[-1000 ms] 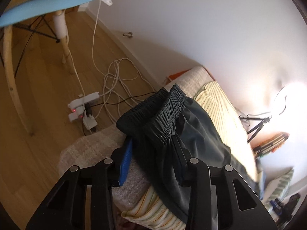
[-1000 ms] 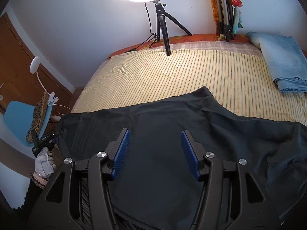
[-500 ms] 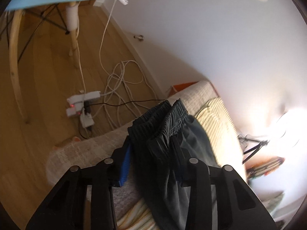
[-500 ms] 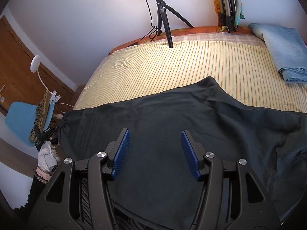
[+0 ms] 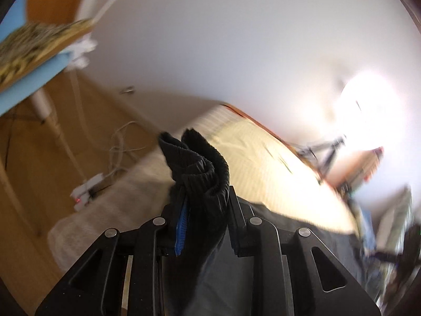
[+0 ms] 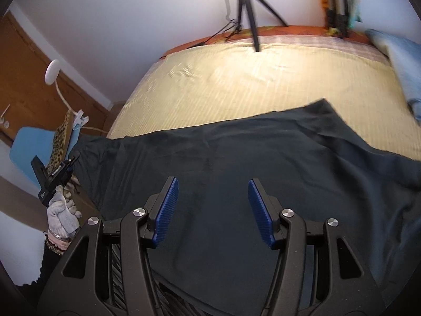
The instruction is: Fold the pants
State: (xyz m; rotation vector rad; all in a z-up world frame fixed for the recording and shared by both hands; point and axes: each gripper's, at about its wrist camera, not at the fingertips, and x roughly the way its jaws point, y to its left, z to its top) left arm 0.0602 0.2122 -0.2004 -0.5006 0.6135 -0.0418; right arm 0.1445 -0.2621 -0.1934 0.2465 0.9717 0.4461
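Where the dark pants [image 6: 236,173] lie spread across the near part of the bed [image 6: 263,84], their elastic waistband [image 5: 200,166] is bunched up and raised clear of the striped yellow cover at the bed's left edge. That waistband sits pinched between the fingers of the left tongs [image 5: 206,210], whose jaws have just been closing and now press on the gathered fabric from both sides; one blue pad [image 5: 181,223] shows beside the cloth. The left-wrist view is blurred. From the right wrist's view, a gloved hand [image 6: 61,210] grips the handle of the left tongs beside the bed's left edge.

The right tongs [image 6: 213,210] hover over the middle of the pants with their jaws standing apart and nothing between the blue pads; whether they touch the cloth below I cannot tell.

At the far side of the bed a black tripod [image 6: 250,13] stands against the wall, and folded blue jeans [image 6: 402,63] lie at the bed's far right corner. Left of the bed stand a blue chair [image 6: 29,144] with a leopard-print cloth [image 6: 61,137], and a white clip lamp [image 6: 52,71].
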